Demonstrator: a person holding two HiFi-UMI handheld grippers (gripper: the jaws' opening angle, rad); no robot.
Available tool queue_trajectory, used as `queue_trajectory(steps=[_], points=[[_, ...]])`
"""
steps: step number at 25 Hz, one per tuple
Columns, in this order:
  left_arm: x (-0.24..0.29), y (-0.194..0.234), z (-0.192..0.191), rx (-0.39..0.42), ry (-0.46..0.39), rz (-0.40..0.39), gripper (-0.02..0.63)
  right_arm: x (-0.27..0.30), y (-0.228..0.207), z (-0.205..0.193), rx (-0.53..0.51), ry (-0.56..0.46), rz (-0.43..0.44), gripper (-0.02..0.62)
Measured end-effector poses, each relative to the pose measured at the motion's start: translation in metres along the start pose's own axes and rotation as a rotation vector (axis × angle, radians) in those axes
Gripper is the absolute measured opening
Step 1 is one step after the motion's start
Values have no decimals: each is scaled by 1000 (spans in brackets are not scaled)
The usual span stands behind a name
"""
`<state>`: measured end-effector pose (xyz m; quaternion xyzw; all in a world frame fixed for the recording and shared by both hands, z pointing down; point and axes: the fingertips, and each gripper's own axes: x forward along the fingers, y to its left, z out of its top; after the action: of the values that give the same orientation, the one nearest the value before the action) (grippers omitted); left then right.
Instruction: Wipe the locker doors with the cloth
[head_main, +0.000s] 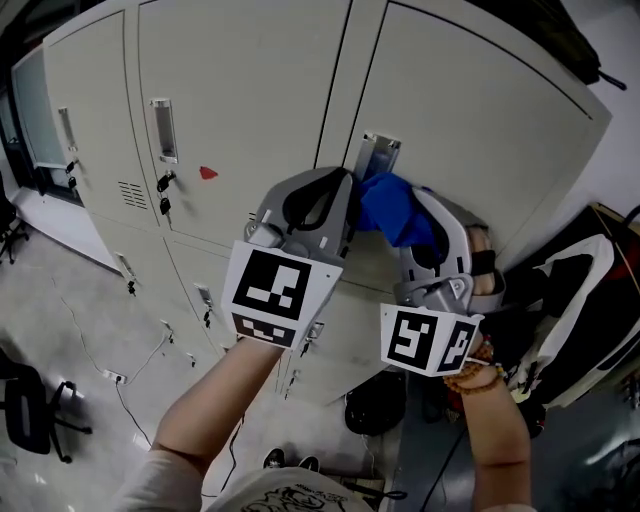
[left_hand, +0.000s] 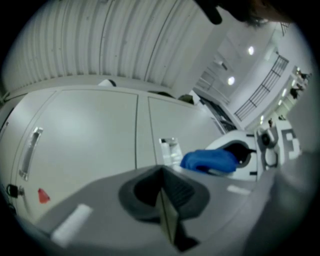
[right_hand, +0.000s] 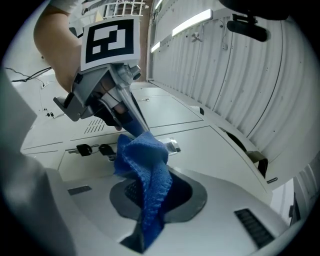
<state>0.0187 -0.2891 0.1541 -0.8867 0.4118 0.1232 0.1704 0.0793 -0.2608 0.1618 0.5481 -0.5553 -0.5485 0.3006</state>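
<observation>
A blue cloth (head_main: 395, 208) hangs bunched in front of the pale grey locker doors (head_main: 250, 80), just beside a metal door handle (head_main: 378, 155). My right gripper (head_main: 412, 222) is shut on the blue cloth (right_hand: 147, 175), which stands up out of its jaws and droops to the left. My left gripper (head_main: 338, 195) is close on the cloth's left, shut with nothing between its jaws (left_hand: 162, 187). In the left gripper view the cloth (left_hand: 207, 161) lies off to the right, beside the handle (left_hand: 170, 150). The left gripper's tips (right_hand: 131, 120) reach down to the cloth's top edge.
Keys (head_main: 163, 183) hang in a lock on the left door, near a red sticker (head_main: 207, 172). A black and white bag (head_main: 570, 300) stands at the right of the lockers. A black chair (head_main: 30, 410) and cables (head_main: 110, 375) are on the floor at left.
</observation>
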Motion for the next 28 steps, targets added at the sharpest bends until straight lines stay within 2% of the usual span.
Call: queue_trajectory(steps=[8, 19, 24, 28], points=[[-11, -3, -31, -25, 48, 9, -2, -20, 55, -20, 56, 25, 64, 46], [-29, -10, -69, -56, 123, 22, -2, -34, 152, -24, 3, 39, 227, 46], [-34, -17, -91, -78, 163, 18, -2, -35, 159, -24, -34, 36, 226, 46], [-35, -19, -90, -85, 157, 22, -2, -36, 139, -34, -46, 61, 195, 46]])
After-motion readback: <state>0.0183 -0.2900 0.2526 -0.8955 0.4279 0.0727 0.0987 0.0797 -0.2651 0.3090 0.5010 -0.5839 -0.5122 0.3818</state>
